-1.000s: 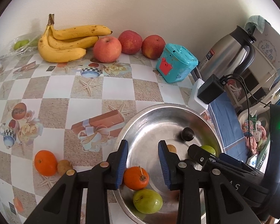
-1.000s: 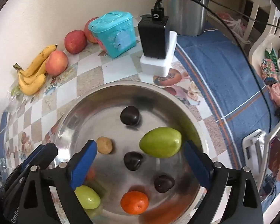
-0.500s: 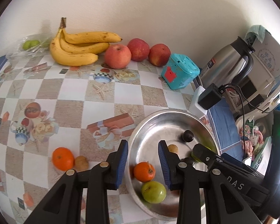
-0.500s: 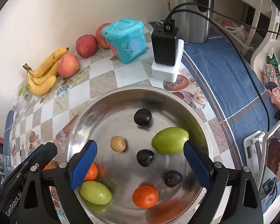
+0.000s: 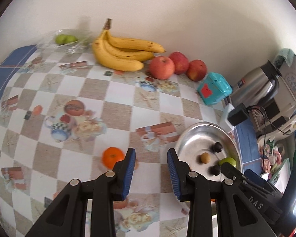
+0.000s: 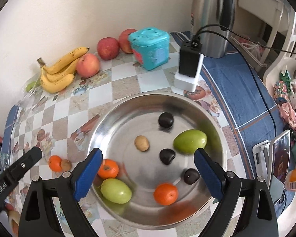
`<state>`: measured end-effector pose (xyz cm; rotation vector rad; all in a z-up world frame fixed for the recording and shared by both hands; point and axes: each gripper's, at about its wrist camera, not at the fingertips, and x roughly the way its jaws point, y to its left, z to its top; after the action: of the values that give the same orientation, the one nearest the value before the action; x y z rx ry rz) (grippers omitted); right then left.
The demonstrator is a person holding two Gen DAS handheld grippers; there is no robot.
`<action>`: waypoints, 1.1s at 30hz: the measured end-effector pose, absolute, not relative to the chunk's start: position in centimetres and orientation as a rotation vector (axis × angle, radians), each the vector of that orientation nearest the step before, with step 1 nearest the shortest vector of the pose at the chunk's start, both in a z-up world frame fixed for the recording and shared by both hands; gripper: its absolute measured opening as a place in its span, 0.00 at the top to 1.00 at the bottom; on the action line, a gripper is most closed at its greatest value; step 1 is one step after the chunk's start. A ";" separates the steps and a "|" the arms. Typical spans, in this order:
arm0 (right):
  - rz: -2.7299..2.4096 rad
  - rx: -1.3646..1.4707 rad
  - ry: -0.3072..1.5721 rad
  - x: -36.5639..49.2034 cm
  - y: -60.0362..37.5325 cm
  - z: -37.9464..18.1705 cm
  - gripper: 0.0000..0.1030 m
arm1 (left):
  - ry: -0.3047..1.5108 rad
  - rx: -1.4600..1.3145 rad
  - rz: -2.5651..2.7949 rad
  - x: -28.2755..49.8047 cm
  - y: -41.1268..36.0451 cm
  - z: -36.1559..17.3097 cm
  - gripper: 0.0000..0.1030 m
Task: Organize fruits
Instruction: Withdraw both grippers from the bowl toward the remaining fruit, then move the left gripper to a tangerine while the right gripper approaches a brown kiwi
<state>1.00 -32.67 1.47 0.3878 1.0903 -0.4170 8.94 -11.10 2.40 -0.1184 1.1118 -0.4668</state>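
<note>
A steel bowl (image 6: 126, 118) holds two oranges (image 6: 108, 168), two green fruits (image 6: 189, 141), three dark fruits (image 6: 167, 156) and a small tan fruit (image 6: 141, 143). My right gripper (image 6: 148, 154) hangs above the bowl, open wide and empty. My left gripper (image 5: 151, 154) is open with a narrow empty gap, over the tablecloth just left of the bowl (image 5: 197, 136). A loose orange (image 5: 112, 157) lies on the cloth beside its left finger, with a small brown fruit (image 6: 66, 164) next to it. Bananas (image 5: 124, 53) and three apples (image 5: 161, 67) line the wall.
A teal box (image 5: 214, 87), a steel kettle (image 5: 260, 85) and a black charger on a white block (image 6: 189, 65) with its cable stand behind the bowl. Green fruits in a clear bag (image 5: 66, 39) lie far left. A phone stand (image 6: 276, 158) sits right.
Both grippers have risen. The left one slid left, off the bowl and its orange, and now stands over the cloth near the loose orange. The jaws kept their openings.
</note>
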 end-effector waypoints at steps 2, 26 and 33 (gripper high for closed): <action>-0.407 0.377 1.093 1.1 -32.0 1.5 0.09 | 1.117 -0.139 -0.453 9.0 -10.0 2.4 0.64; -0.203 0.346 1.154 5.2 -20.1 -0.4 0.09 | 1.182 -0.298 -0.320 11.5 0.0 -0.7 0.64; -0.227 0.315 1.178 5.8 -20.2 -1.1 0.09 | 1.210 -0.292 -0.377 12.5 -2.4 -2.4 0.64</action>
<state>5.79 -20.25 -1.07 0.3151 1.1778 -0.2272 12.47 -2.38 -2.44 -0.2919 1.2100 -0.3768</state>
